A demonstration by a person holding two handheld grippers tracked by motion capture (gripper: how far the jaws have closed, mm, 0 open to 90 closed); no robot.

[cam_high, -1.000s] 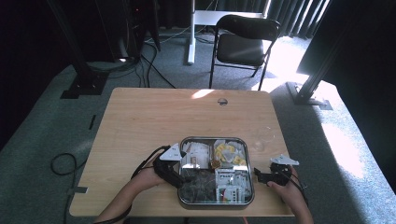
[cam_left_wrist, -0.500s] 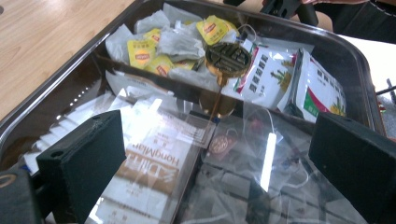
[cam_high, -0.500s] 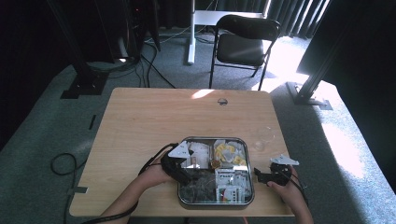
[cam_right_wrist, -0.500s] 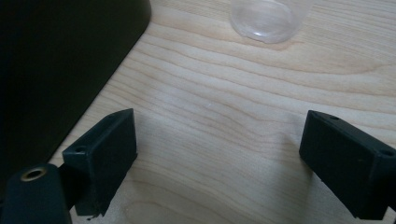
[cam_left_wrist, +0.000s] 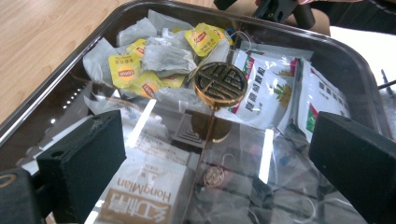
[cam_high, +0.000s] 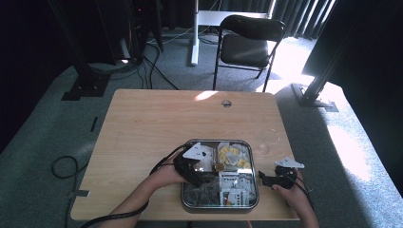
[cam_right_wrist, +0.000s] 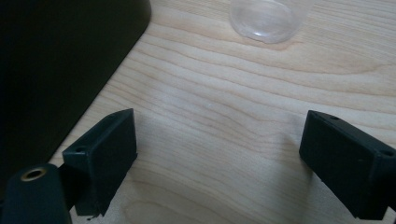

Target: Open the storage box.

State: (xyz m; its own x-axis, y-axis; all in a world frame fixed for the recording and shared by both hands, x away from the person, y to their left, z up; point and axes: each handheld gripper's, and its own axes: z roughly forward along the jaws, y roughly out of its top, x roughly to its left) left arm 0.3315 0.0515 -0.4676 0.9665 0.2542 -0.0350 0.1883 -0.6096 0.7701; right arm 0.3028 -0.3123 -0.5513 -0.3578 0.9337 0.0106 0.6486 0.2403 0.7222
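A metal tin (cam_high: 184, 199) with a clear lid stands at the table's near edge. A round gold knob (cam_left_wrist: 219, 84) sits at the lid's centre, also visible from above as the knob (cam_high: 219, 166). Under the lid lie yellow-tagged tea bags (cam_left_wrist: 126, 72), white sachets (cam_left_wrist: 264, 88) and a HongMian packet (cam_left_wrist: 144, 191). My left gripper (cam_high: 196, 172) hovers over the lid's left part. In the left gripper view its jaws (cam_left_wrist: 217, 154) stand open, with the knob ahead between them. My right gripper (cam_high: 263, 179) rests open just right of the tin, over bare wood (cam_right_wrist: 224, 149).
A clear plastic cup (cam_high: 269, 141) stands on the table beyond the right gripper, seen as the cup (cam_right_wrist: 264, 18) ahead of its jaws. The tin's dark wall (cam_right_wrist: 60, 56) is close on the left of the right jaws. A black chair (cam_high: 247, 47) stands behind the table.
My left gripper has slid to the right from the tin's left edge, over the lid towards the knob. The right gripper has stayed put.
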